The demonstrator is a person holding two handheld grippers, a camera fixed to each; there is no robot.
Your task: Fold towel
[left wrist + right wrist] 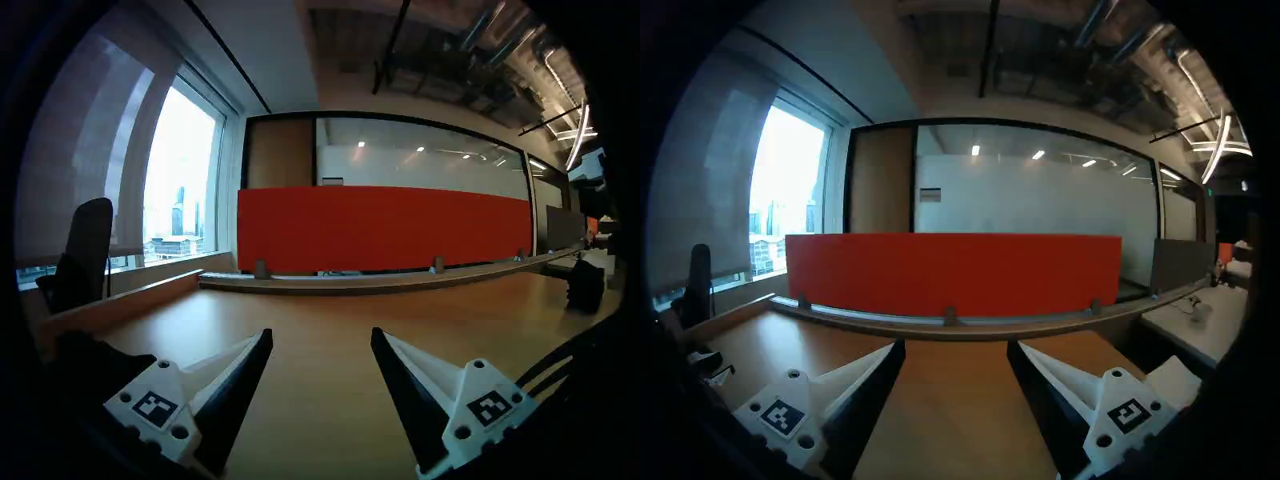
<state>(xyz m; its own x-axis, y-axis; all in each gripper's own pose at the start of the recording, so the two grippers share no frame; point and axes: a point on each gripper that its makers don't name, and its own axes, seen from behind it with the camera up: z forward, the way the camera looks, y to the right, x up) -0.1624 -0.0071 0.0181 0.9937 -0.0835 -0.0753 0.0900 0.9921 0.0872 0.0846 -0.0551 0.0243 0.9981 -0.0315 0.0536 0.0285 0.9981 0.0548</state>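
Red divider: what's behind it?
Behind the red divider stands a glass wall with a wooden panel at its left. The divider covers their lower parts and anything on the floor there.

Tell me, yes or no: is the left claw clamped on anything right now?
No: the left claw stands open, its white fingers apart with bare light wooden desktop between them.

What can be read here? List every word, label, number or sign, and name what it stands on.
No text can be read in either view.
Dark plaque on the glass wall: too small to read.
Square markers on the fingers of the left claw and the right claw: black-and-white patterns, no letters or numbers.
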